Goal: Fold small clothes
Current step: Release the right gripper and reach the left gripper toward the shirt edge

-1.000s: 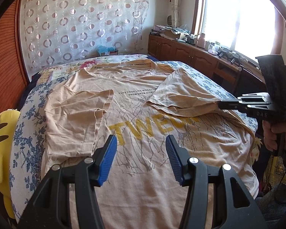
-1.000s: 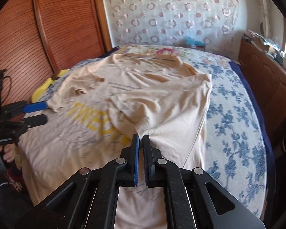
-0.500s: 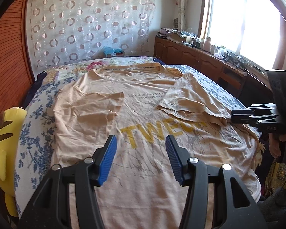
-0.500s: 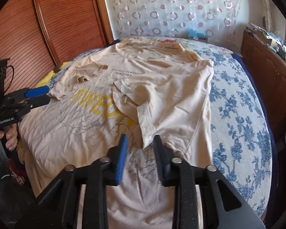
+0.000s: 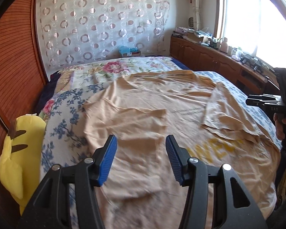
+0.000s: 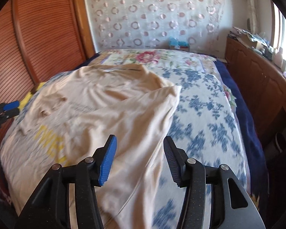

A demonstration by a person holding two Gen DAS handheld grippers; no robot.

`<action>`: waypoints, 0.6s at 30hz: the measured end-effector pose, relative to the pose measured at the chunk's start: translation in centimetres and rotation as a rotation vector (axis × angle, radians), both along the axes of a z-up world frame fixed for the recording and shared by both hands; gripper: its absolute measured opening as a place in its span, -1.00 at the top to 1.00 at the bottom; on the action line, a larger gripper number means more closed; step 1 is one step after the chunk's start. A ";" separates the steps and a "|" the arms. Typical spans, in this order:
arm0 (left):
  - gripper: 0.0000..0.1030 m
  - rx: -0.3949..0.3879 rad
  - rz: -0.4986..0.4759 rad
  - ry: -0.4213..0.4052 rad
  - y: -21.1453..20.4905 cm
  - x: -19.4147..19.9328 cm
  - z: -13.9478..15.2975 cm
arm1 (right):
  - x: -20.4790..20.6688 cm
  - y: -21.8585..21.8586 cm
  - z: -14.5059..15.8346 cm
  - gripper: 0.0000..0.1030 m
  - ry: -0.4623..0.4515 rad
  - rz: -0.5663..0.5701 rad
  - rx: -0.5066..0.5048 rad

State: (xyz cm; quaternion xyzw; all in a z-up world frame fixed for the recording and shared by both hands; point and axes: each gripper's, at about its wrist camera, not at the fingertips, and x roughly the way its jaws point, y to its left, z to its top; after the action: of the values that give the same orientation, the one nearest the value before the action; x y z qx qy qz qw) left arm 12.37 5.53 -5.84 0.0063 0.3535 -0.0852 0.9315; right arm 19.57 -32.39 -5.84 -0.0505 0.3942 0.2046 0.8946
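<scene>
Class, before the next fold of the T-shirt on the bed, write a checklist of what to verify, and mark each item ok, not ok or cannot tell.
1. Left gripper open, nothing between its jaws: ok.
2. Right gripper open, having just been opening, nothing between its jaws: ok.
3. T-shirt lies on the bed, not hanging from a gripper: ok.
4. Both sleeves folded in over the body: ok.
5. Fabric smooth: not ok, wrinkles show.
6. Hem lies straight: cannot tell, hidden behind the grippers.
</scene>
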 end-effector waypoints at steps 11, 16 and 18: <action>-0.01 -0.008 0.045 0.089 3.4 6.1 -1.7 | 7.0 -0.5 -2.8 -0.01 0.062 -0.026 -0.045; -0.01 -0.017 0.075 0.130 4.9 8.2 -2.2 | 8.9 -0.5 -3.7 -0.02 0.094 -0.032 -0.026; -0.01 -0.018 0.077 0.133 5.4 9.0 -2.3 | 9.0 -0.6 -3.6 -0.02 0.091 -0.043 -0.015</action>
State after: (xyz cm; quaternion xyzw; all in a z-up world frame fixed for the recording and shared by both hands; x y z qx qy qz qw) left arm 21.37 10.94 -8.18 -0.0212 0.4140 -0.0527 0.9085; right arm 28.56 -33.00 -9.48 -0.0393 0.4371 0.1847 0.8794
